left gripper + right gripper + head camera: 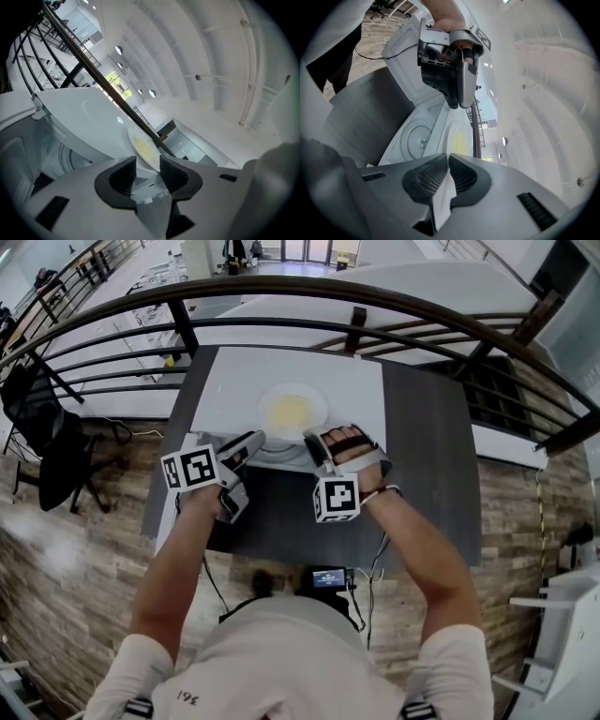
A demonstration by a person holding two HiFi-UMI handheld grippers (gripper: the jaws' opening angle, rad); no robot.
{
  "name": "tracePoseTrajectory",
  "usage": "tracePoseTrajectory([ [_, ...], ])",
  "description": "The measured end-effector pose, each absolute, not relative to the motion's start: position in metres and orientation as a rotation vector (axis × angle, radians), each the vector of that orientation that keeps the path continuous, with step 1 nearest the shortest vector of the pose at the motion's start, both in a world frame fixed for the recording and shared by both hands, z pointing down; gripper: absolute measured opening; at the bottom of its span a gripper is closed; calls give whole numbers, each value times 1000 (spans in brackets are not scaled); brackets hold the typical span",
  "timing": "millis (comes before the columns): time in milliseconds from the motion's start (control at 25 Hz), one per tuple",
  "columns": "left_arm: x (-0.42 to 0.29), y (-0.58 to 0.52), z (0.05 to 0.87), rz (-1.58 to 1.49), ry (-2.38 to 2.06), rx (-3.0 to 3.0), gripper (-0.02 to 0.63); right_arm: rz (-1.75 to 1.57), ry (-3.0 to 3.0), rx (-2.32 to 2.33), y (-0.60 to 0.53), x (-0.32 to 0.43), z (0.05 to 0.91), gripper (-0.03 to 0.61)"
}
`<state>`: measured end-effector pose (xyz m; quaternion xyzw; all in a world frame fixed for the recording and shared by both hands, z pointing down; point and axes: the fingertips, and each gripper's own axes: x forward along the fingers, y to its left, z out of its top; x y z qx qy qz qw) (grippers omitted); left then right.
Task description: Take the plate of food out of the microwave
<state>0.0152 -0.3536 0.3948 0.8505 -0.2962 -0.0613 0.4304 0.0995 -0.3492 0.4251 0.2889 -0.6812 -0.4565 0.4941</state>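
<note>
White plate (292, 411) with yellow food sat over top of microwave (220, 381) in head view, judged clear of cavity. Resting or carried: unclear. Right gripper (447, 157) jaws were pressed on thin white edge, apparently plate's near rim. Turntable (417, 138) was bare, left of plate. Left gripper (147, 161) jaws were spread, pinching nothing, with plate rim just ahead of tips. Plate lay beyond both grippers, away from person. Right hand had the hold, so likely next move: draw plate back toward bench (422, 456).
</note>
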Motion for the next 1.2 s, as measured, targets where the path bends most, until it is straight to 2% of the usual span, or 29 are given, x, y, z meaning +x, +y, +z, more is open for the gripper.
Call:
tracePoseTrajectory([
  [1120,37,-288,384,-191,-604,2203,138,-844,-1650,627,-388,100,432,17],
  [1200,38,-286,382,-191,-604,2206,138,-814,-1666,640,-388,102,430,32],
])
